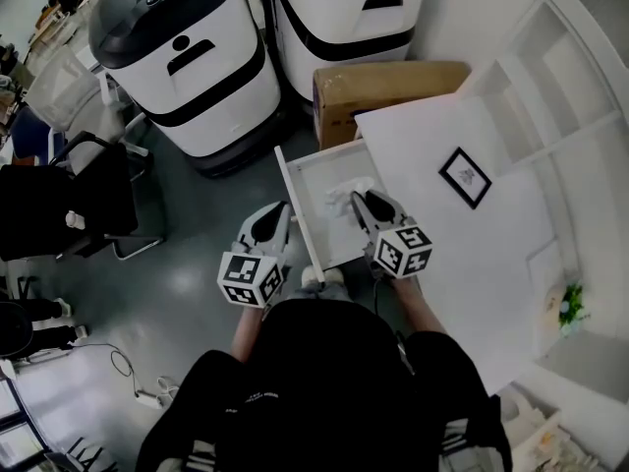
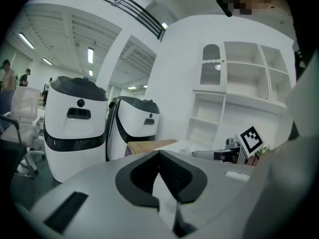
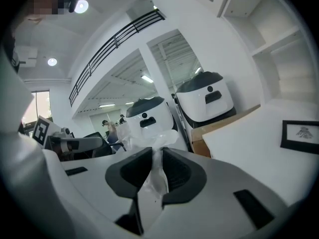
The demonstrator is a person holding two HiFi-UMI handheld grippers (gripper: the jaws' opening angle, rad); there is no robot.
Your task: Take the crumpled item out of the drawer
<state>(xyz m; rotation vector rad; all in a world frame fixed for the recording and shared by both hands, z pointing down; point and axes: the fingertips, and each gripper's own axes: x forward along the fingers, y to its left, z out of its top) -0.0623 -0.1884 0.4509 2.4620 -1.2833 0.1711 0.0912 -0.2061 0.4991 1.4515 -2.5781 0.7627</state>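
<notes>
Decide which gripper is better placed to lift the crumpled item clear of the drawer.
Right. The right gripper is clamped on the crumpled item over the open drawer; the left gripper sits outside the drawer, jaws together, empty.

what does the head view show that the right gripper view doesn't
Only the head view: the open drawer, with the right gripper over it. Only the right gripper view: its jaws pinched shut on the crumpled item, a thin white wad. Both: the framed picture, the cardboard box and the white-and-black machines.
</notes>
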